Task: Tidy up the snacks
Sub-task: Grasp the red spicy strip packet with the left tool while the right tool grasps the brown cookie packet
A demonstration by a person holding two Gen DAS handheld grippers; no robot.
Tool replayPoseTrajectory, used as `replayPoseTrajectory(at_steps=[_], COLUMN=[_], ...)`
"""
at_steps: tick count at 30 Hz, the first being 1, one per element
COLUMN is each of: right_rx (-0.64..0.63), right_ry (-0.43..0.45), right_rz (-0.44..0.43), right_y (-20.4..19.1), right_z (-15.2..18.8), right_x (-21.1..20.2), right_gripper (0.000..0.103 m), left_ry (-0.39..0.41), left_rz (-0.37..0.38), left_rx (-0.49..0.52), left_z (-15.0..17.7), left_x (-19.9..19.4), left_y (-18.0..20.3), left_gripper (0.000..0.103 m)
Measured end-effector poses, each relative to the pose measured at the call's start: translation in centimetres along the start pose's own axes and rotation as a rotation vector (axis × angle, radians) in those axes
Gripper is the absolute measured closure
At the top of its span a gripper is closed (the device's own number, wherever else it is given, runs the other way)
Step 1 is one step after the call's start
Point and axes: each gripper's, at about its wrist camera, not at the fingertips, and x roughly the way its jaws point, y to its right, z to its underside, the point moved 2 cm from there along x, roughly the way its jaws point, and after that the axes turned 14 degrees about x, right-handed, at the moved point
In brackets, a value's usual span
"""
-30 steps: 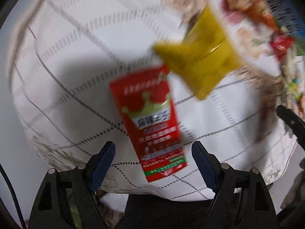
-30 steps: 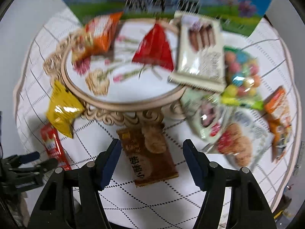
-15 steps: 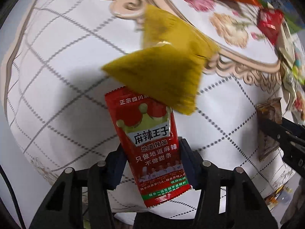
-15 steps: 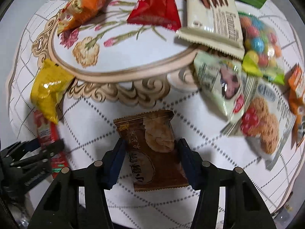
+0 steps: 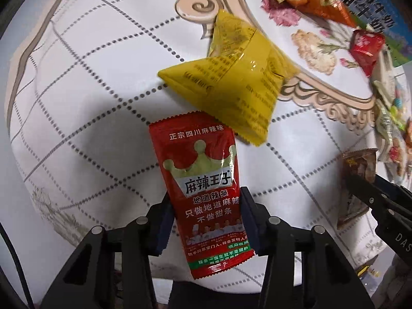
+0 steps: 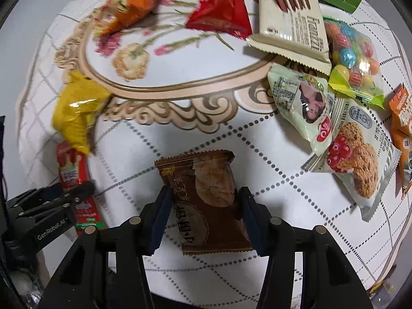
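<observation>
Both wrist views look straight down, close above the surface [image 5: 77, 103]. The left view sits over its left part, the right over the middle. Both share the yellow packet [image 5: 231, 82] and red sachet [image 6: 74, 180]; each shows the other's fingers [image 5: 381, 200].

The light is bright and comes from above, so the white tablecloth [image 5: 103, 108] looks washed out, with soft grey shadows. The shiny yellow snack bag [image 6: 77, 113] glints and looks blurry. Both pictures bend round and go black at the corners.
</observation>
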Motion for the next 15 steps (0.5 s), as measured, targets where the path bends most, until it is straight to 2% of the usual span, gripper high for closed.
replayPoseTrajectory(at_steps=[5,7,9,12,15], right_rx=[-0.019,-0.019,-0.02,-0.013,-0.001], right_ry=[0.034,0.05,0.08,0.125,0.169], right_rz=[-0.084,-0.119,-0.15,-0.176,-0.166], right_y=[-0.3,-0.4,-0.2,0.3,1.1], right_z=[0.3,-0.1,-0.9,-2.4,-3.3], right_x=[-3.7,-5.5,-7.8,-10.6,-12.3], right_gripper=[0.048,0.048,0.048,0.048,0.048], left_ry=[0.051,0.095,0.142,0.18,0.109], left_rz=[0.069,0.085,0.103,0.116,0.131], left_rx=[0.015,0.037,0.056,0.081,0.085], left_z=[-0.2,-1.1,-2.1,-4.3,-4.6], left_x=[-4.3,-6.7,-8.9,-10.9,-9.0], left_y=[1.3,2.2,3.0,3.1,2.1], left_gripper=[0.061,0.062,0.073,0.072,0.066])
